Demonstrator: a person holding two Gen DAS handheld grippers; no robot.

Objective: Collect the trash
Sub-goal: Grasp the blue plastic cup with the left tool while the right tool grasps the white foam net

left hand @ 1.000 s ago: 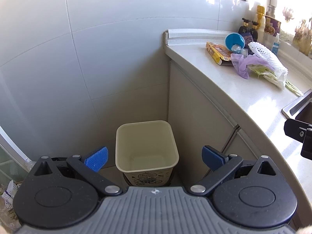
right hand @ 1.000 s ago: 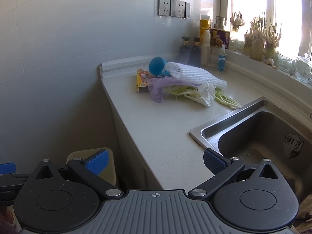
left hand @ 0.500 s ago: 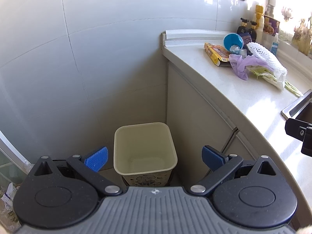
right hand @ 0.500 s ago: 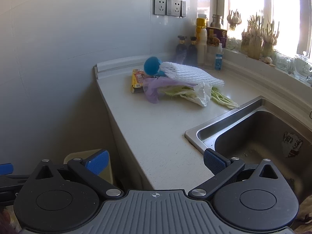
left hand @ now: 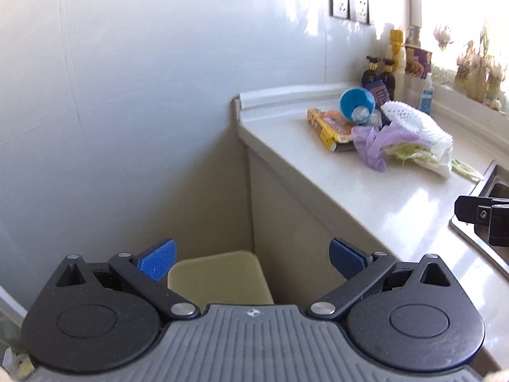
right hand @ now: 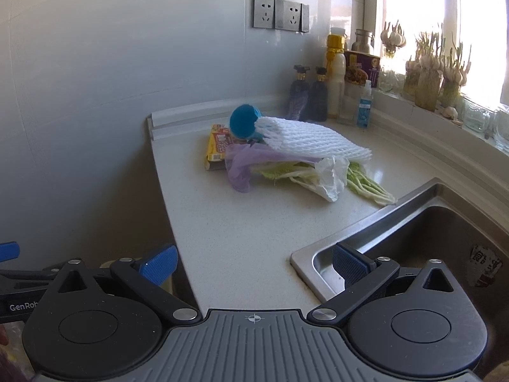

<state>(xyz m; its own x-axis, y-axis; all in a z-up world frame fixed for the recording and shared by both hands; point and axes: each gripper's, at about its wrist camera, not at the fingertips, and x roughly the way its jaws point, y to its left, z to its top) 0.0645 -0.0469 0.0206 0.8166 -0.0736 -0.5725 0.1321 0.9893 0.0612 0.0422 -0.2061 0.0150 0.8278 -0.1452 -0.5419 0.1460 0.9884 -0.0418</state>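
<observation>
A pile of trash lies at the far end of the counter: a white foam net, a purple plastic bag, vegetable scraps, a yellow box and a blue cup on its side. A cream bin stands on the floor beside the cabinet. My left gripper is open above the bin. My right gripper is open over the counter's near edge, well short of the pile.
A steel sink is set in the counter at right. Bottles stand against the back wall below wall sockets. Jars of sprouting bulbs line the window sill. Tiled wall rises at left.
The left gripper has tilted upward, so the bin has dropped low in its view and the counter pile shows more centrally. The right gripper has edged slightly toward the pile. Both stay open.
</observation>
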